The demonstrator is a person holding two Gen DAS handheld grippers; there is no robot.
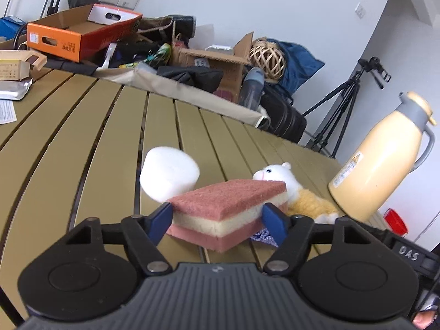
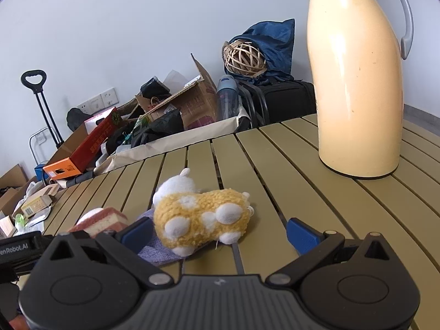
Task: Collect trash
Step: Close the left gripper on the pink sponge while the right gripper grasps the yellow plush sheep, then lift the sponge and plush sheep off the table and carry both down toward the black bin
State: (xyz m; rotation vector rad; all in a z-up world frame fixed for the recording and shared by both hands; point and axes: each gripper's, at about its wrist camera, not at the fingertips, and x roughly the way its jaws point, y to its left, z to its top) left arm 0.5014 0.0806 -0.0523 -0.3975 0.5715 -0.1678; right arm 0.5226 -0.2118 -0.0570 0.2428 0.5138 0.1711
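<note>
Here we note the left tool (image 1: pixel 217 224) with its blue fingers (image 1: pixel 159 224) set against both short ends of a layered sponge (image 1: pixel 228 206): coarse pink scouring faces above and below, a soft cream foam core between, a flat rectangular block gripped and tilted over the desk (image 1: pixel 82 137). The desk is made of long olive-tan slats with dark gaps. Just behind the sponge lies a smooth white foam puck (image 1: pixel 169 174), rounded, tipped on its edge. To the sponge's right lies a plush toy (image 2: pixel 200 220), woolly yellow body with white paws and head, resting on a scrap of lilac cloth (image 2: pixel 156 253) with a fine woven texture. The right tool (image 2: pixel 220 236) stands wide, holding nothing, its blue fingers either side of the plush without pressing on it. Further right a tall cream thermos jug (image 2: pixel 357 88) stands upright, glossy and tapered, with a grey plastic handle and collar. Beyond the desk edge we see cardboard boxes (image 1: pixel 82 30) and a woven rattan ball (image 1: pixel 266 59).
</note>
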